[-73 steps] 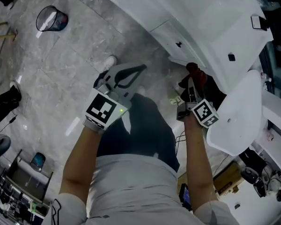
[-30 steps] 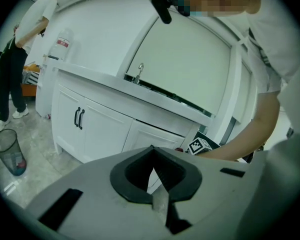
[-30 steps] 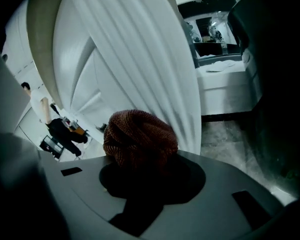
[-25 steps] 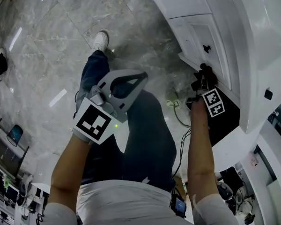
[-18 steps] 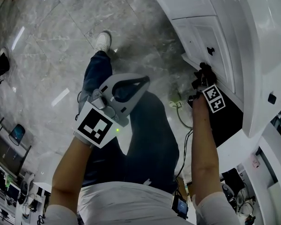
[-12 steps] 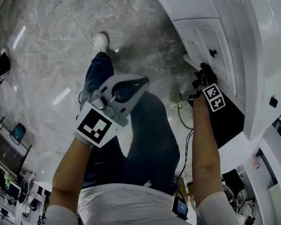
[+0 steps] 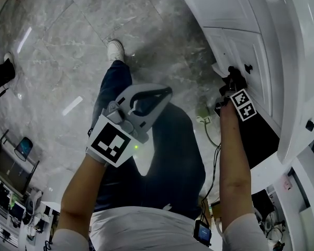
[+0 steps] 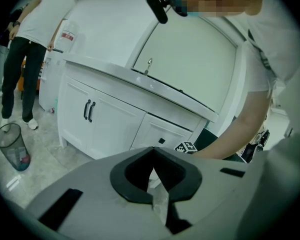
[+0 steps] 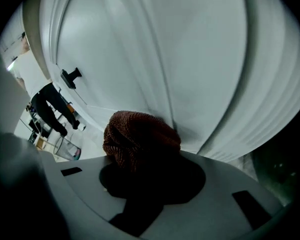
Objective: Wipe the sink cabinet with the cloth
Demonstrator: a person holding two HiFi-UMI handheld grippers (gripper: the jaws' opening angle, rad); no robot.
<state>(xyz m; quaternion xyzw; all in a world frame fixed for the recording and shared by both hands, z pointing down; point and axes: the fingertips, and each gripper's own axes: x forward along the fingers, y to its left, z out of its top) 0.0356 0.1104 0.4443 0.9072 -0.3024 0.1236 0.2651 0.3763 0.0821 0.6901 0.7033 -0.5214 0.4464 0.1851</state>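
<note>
The white sink cabinet (image 7: 235, 43) runs along the right of the head view, and its doors (image 8: 102, 116) also show in the left gripper view. My right gripper (image 7: 232, 79) is shut on a dark reddish-brown cloth (image 9: 140, 134) and presses it against a door panel (image 9: 190, 59), just below a small black knob (image 7: 246, 68). The cloth hides the jaw tips in the right gripper view. My left gripper (image 7: 166, 92) hovers over my thigh, away from the cabinet, with its jaws shut and nothing in them (image 8: 153, 150).
A mesh waste bin (image 8: 10, 146) stands on the grey marble floor left of the cabinet. Another person (image 8: 25, 44) stands by the cabinet's far end. A plug and cables (image 7: 205, 115) lie on the floor below my right arm. A dark opening (image 7: 261, 135) gapes beside the door.
My right gripper has slid the cloth up the door panel from its lower edge toward the black knob. The left gripper has stayed shut over my thigh.
</note>
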